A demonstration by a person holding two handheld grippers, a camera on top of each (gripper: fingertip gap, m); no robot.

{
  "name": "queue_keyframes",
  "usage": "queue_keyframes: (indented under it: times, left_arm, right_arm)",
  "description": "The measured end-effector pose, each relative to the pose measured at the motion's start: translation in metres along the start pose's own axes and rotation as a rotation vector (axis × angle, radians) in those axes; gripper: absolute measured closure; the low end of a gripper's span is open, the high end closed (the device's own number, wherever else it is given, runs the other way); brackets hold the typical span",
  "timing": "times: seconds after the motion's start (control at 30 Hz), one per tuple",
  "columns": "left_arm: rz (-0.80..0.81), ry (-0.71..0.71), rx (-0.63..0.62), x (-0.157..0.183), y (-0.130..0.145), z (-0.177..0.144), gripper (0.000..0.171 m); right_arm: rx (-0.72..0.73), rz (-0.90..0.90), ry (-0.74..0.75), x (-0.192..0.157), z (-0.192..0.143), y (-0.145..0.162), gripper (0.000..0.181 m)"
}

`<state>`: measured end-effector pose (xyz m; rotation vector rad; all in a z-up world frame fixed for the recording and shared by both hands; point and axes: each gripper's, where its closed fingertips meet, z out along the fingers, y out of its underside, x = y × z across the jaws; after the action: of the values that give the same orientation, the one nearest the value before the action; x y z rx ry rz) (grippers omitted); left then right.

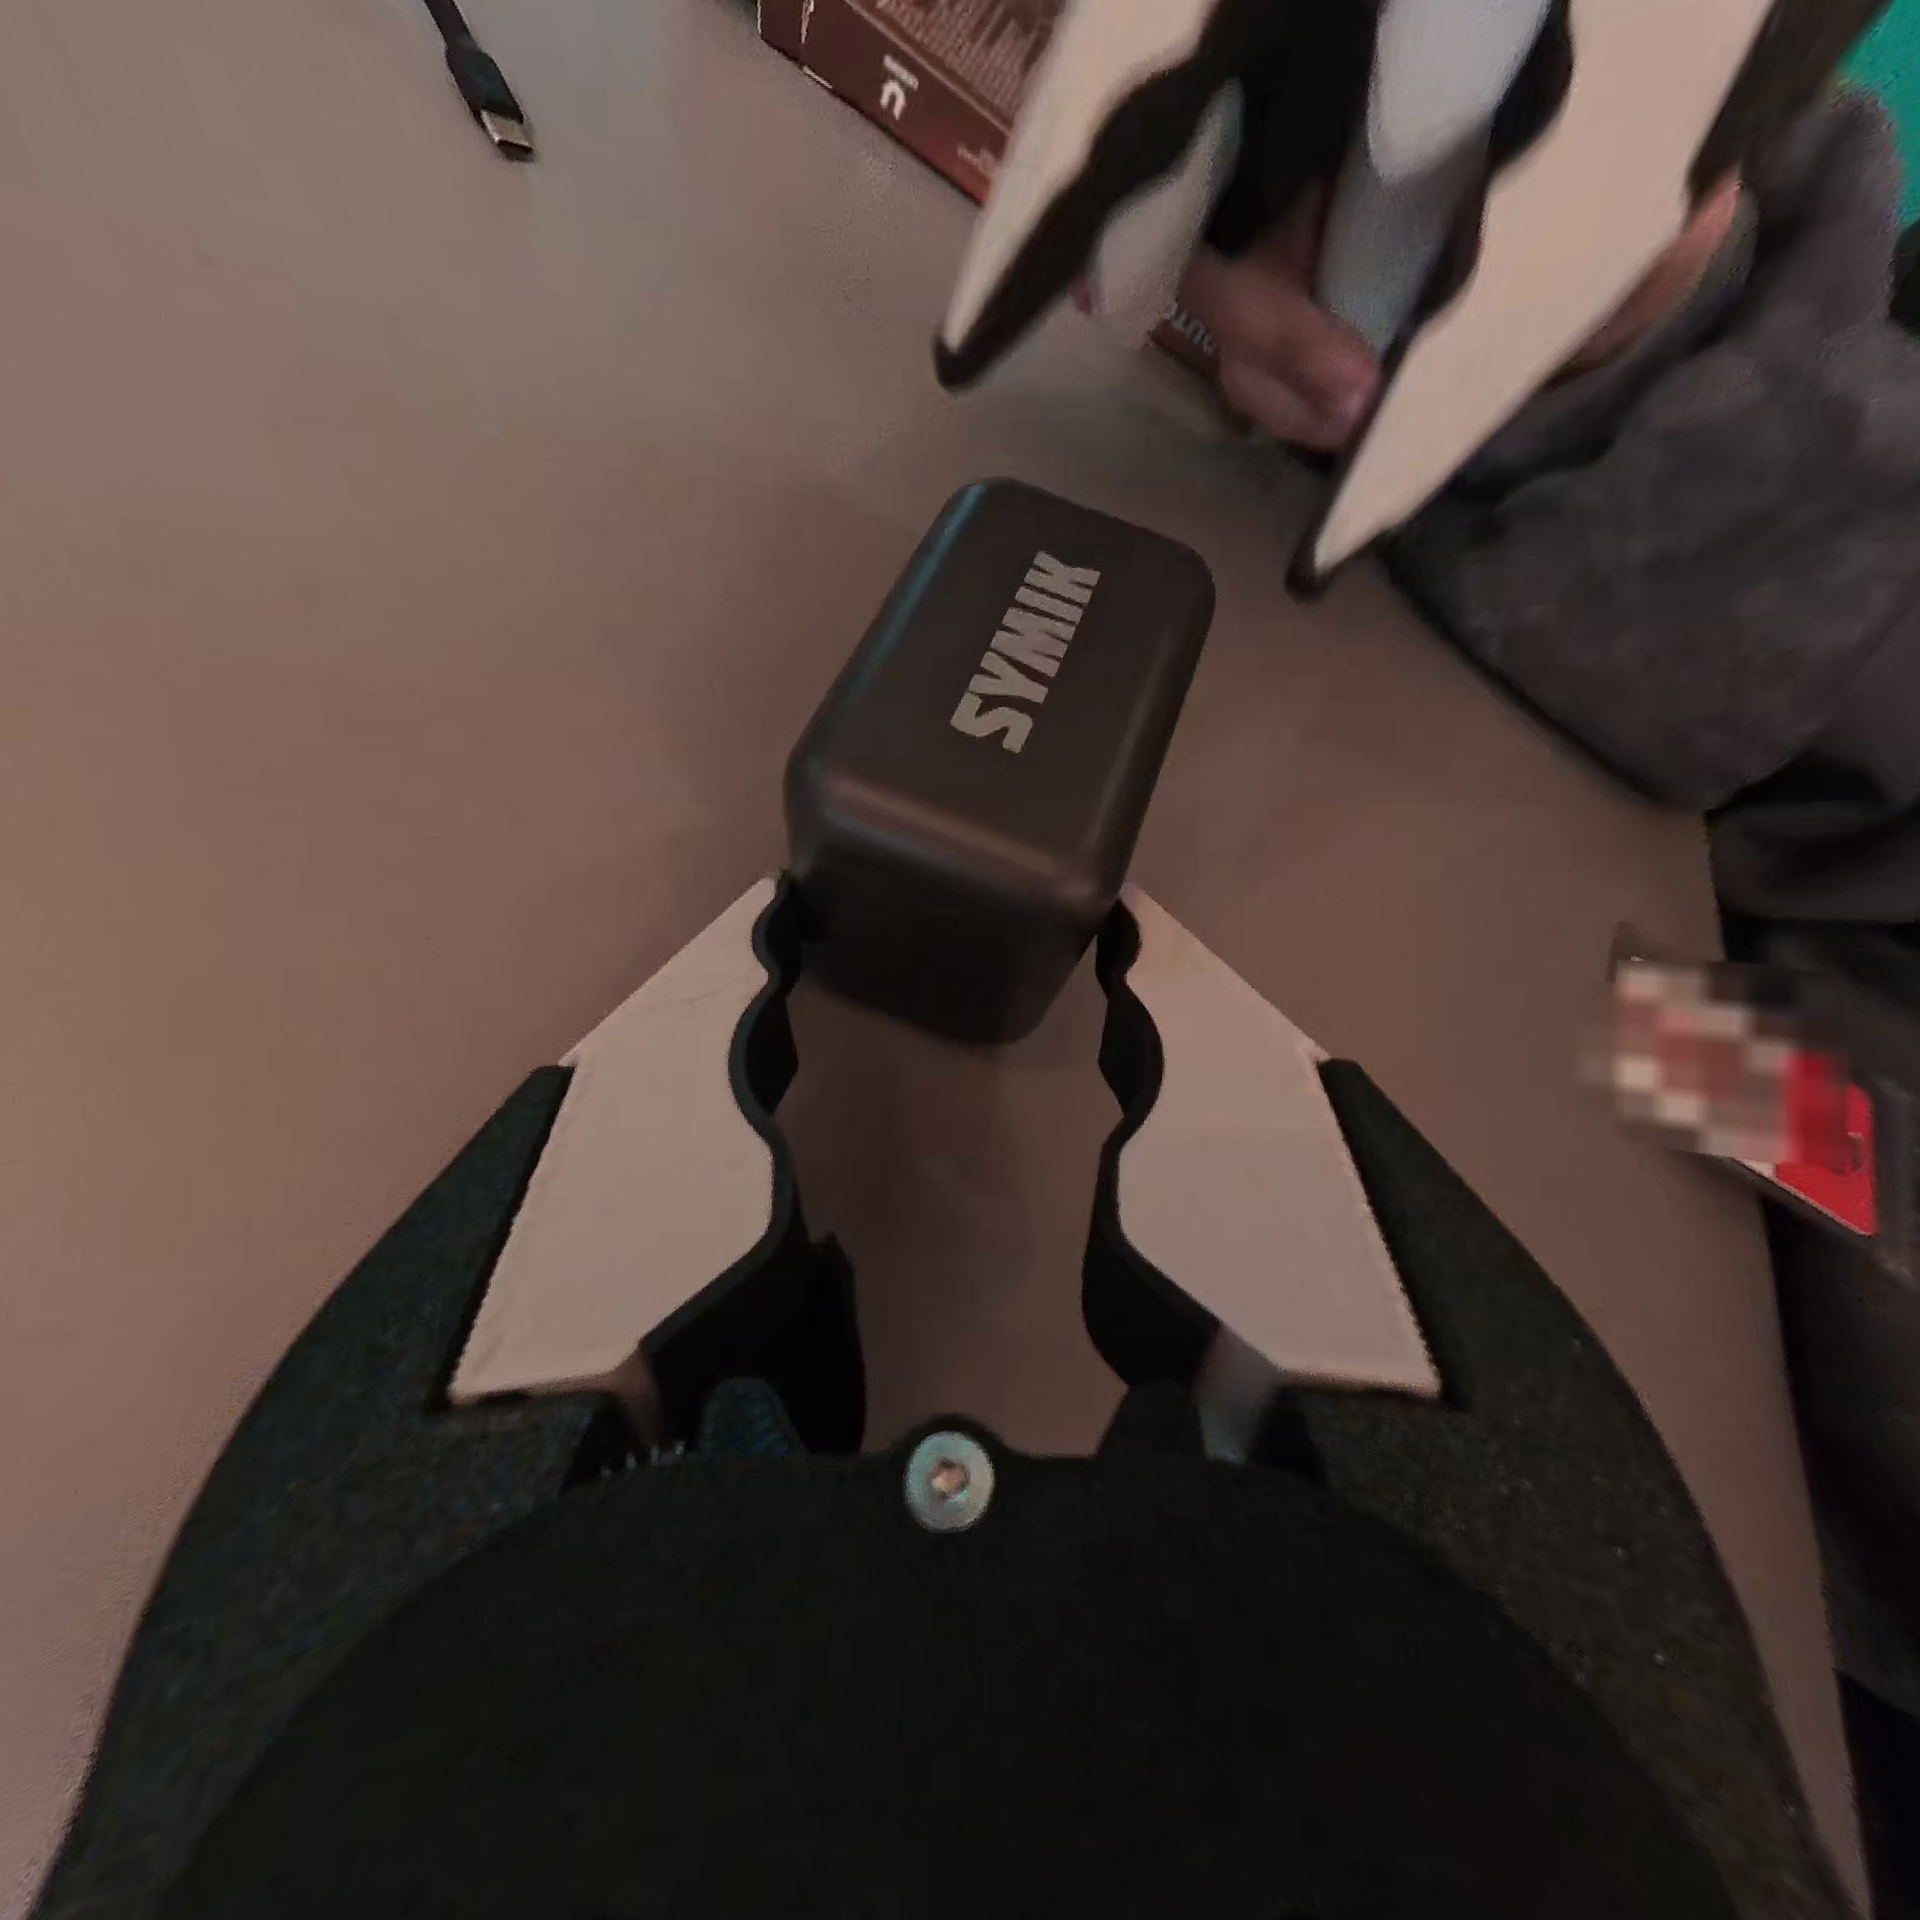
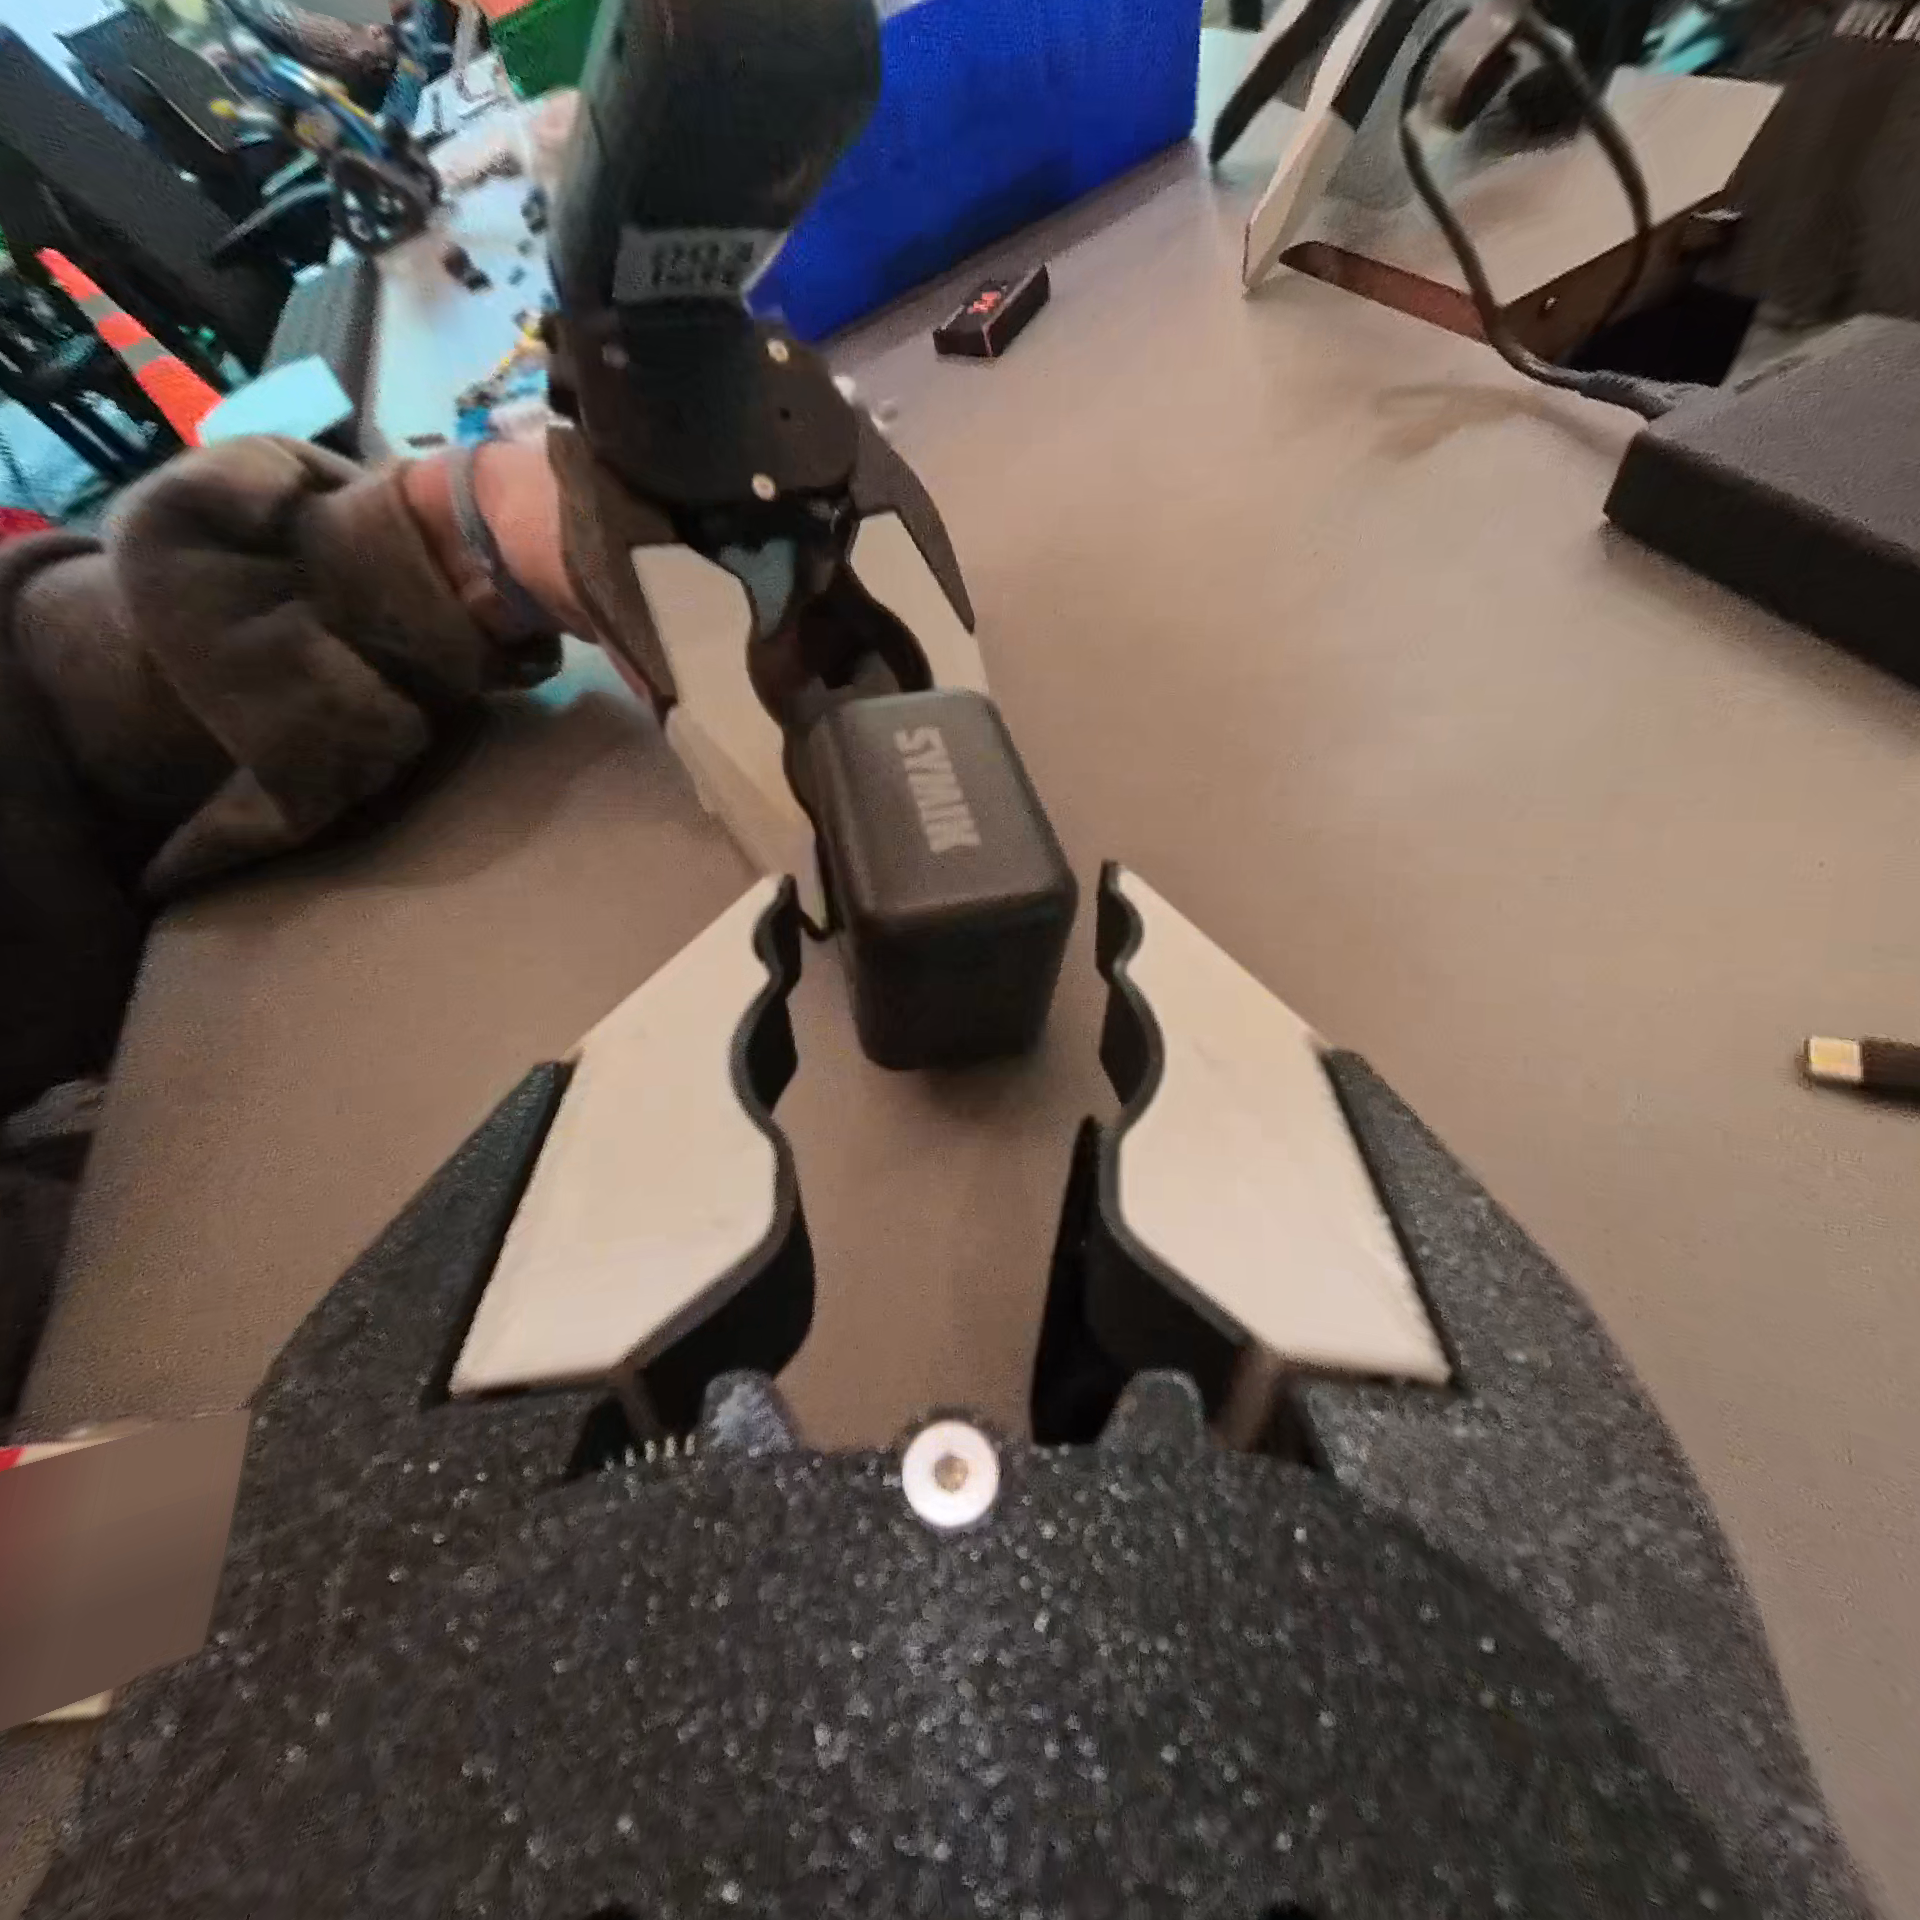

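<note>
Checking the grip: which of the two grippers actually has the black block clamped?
The left gripper: its fingers press both sides of the black block. The right gripper stands open, fingers apart beside the block.

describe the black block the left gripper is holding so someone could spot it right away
On the grey tabletop, find the left gripper. The black rounded block is clamped between its fingertips, facing the open right gripper. Unlike the loose cable plug, it is boxy, with pale lettering on top.

A blue bin (image 2: pixel 997 135) stands at the table's (image 2: pixel 1351 727) far side; a cable plug (image 1: pixel 504 125) lies apart.
</note>
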<state>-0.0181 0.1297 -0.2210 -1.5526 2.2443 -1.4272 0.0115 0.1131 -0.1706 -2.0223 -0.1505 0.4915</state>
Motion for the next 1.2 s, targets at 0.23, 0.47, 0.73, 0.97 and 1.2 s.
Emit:
queue_keyframes:
  times: [0.23,0.47,0.73,0.97,1.2]
  left_arm:
    - [-0.003,0.012,0.000,0.000,0.000,0.000,0.115]
    - [0.136,-0.098,-0.023,0.001,0.004,0.002,0.117]
    - [0.372,-0.357,-0.041,-0.001,0.008,0.006,0.117]
    - [0.278,-0.272,0.088,0.015,-0.005,-0.003,0.093]
    - [0.268,-0.226,0.042,0.015,0.000,0.002,0.104]
  right_arm:
    - [-0.005,0.040,-0.041,0.004,0.015,0.004,0.127]
    - [-0.035,0.556,-0.346,0.006,0.015,-0.007,0.132]
    - [0.080,0.873,-0.339,0.033,0.017,-0.018,0.160]
    - [0.295,0.220,-0.031,0.016,-0.035,-0.067,0.161]
    - [-0.083,-0.263,0.052,-0.047,0.028,0.001,0.181]
